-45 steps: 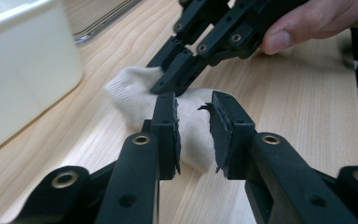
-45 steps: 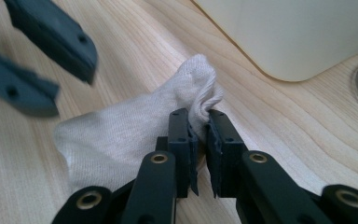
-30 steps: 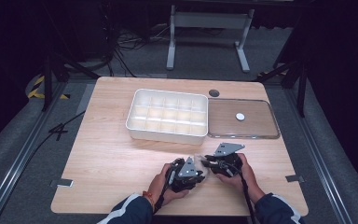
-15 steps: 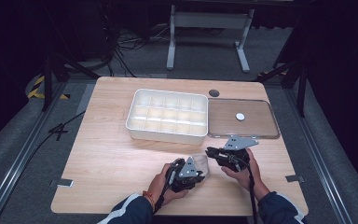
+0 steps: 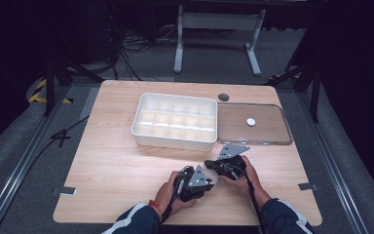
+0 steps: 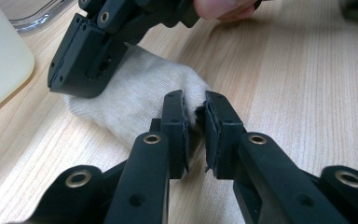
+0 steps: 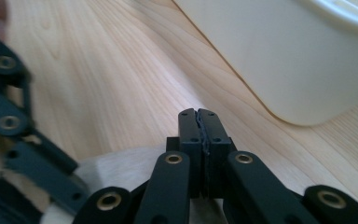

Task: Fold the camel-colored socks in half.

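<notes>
A cream knitted cloth (image 6: 140, 93) lies on the wooden table (image 5: 117, 165) near its front edge, between my two grippers. My left gripper (image 6: 196, 109) is shut on the cloth's near edge, which bunches between the pads. My right gripper (image 7: 199, 114) has just been closing and its jaws now stand pad to pad. Nothing shows between its tips, and the cloth (image 7: 121, 168) lies under its jaws. In the left gripper view the right gripper (image 6: 72, 86) rests on the cloth's far side. From above, the left gripper (image 5: 208, 179) and right gripper (image 5: 210, 168) meet tip to tip.
A white compartment tray (image 5: 175, 140) stands at the table's middle back, close to the right gripper's tips (image 7: 284, 60). A clear lid (image 5: 270, 132) with a small white disc (image 5: 251, 122) lies to its right. A dark round hole (image 5: 223, 97) sits behind them.
The right gripper drifted right, then came back left toward the left gripper and down over the cloth. The left gripper has kept its place.
</notes>
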Available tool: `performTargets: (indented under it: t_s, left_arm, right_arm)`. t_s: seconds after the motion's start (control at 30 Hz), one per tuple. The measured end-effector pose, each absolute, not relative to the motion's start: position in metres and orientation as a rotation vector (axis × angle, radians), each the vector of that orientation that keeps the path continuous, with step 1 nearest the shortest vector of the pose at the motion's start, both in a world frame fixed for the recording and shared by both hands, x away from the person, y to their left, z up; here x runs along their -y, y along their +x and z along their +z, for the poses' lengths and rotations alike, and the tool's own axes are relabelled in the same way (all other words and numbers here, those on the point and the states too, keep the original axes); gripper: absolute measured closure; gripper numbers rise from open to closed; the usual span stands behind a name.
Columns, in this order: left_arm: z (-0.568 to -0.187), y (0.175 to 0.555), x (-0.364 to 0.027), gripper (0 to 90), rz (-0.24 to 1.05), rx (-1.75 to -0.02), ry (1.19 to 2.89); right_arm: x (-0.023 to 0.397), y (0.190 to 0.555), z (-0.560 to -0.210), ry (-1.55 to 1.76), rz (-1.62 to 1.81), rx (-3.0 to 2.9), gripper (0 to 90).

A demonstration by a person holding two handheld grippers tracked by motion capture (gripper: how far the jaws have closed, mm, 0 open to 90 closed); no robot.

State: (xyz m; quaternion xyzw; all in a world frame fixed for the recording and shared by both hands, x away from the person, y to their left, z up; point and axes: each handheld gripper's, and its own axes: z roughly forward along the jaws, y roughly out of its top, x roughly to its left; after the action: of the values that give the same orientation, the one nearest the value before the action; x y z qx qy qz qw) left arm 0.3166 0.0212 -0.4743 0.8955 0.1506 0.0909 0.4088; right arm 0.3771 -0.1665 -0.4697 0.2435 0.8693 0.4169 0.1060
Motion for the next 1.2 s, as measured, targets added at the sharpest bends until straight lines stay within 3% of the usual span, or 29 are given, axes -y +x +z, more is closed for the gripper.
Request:
performTargets:
  t_s: [0.43, 0.8, 1.2]
  left_arm:
    - [-0.475, 0.317, -0.021, 79.2, 0.214, -0.381, 2.245]
    - [-0.476, 0.319, -0.021, 79.7, 0.204, -0.371, 2.240]
    - [-0.475, 0.321, -0.021, 80.3, 0.202, -0.340, 2.256]
  right_arm:
    - [0.181, 0.383, -0.472, 0.794, 1.133, -2.531, 89.9]
    - [0.207, 0.361, -0.442, 0.723, 1.321, -2.468, 89.7]
    - [0.188, 0.359, -0.464, 0.738, 1.074, -2.580, 89.9]
